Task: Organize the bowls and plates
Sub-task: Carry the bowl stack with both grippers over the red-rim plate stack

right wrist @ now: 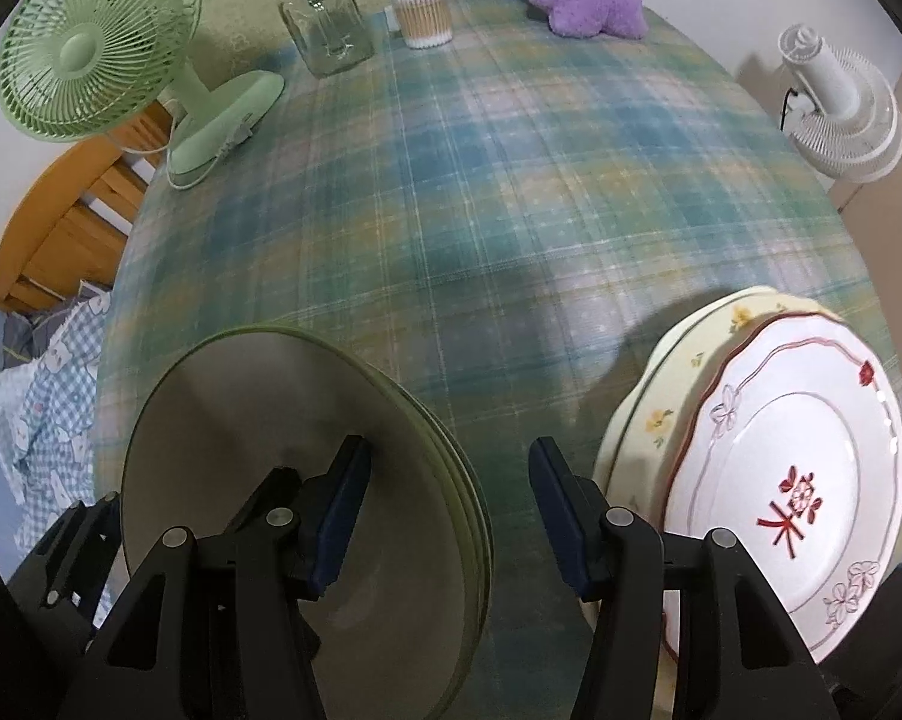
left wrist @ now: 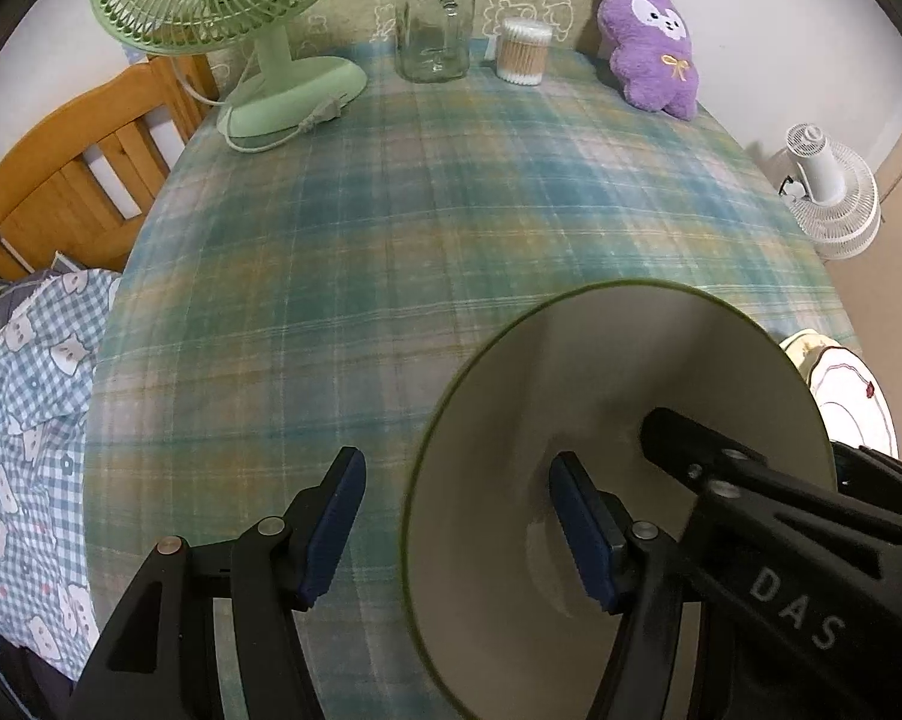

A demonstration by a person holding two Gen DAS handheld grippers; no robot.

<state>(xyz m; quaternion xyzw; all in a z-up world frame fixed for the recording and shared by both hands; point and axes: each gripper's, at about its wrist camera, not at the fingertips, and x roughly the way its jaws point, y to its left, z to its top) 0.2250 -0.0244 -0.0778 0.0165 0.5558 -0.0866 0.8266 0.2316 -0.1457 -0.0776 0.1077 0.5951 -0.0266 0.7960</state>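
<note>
My left gripper (left wrist: 454,531) stands with its ribbed blue pads spread wide, the right pad (left wrist: 583,531) lying inside a smooth, cream bowl (left wrist: 577,396) with a thin green rim, the left pad out over the cloth; nothing is pinched. My right gripper (right wrist: 448,516) is spread too, its left pad (right wrist: 343,516) over the inside of the same bowl (right wrist: 271,420), which looks stacked on at least one more like it, its right pad beside a pile of plates. That pile sits at the near right: a glossy white scalloped plate (right wrist: 811,480) with red trim on a pale yellow flowered plate (right wrist: 679,372). All rests on a soft plaid tablecloth (left wrist: 439,228). At the far edge stand a green plastic fan (left wrist: 223,6), a glass jar (left wrist: 434,24), a tub of cotton swabs (left wrist: 523,51) and a fuzzy purple plush (left wrist: 652,45).
</note>
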